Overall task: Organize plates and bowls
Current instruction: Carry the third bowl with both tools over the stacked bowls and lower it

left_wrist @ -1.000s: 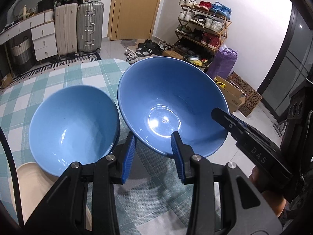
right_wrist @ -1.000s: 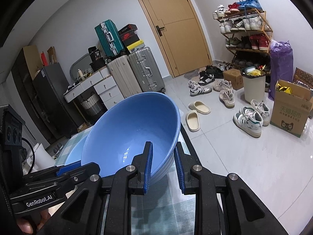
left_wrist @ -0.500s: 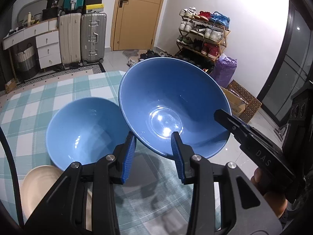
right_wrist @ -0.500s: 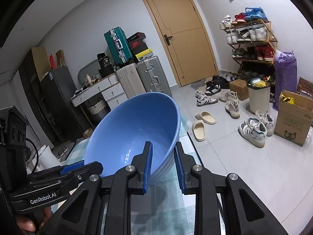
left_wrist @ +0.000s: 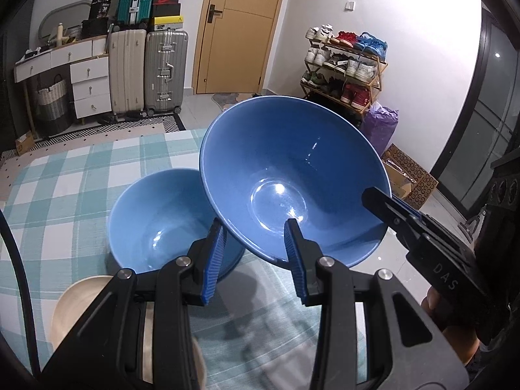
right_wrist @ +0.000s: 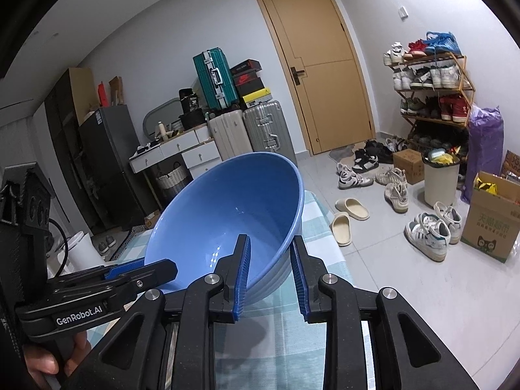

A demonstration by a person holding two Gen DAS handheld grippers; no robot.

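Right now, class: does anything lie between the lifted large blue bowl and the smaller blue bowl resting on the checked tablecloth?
Nothing visible does. The large blue bowl hangs tilted beside and above the smaller blue bowl, whose inside is empty.

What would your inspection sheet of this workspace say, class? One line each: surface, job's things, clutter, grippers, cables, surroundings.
Surface: table under teal checked cloth.
Job's things: large blue bowl raised and tilted; second blue bowl and beige plate on the cloth.
Clutter: nothing seen.
Grippers: left hand-held gripper and right hand-held gripper each clamp the large bowl's rim.
Cables: black cable at left edge.
Surroundings: suitcases, shoe rack, door.
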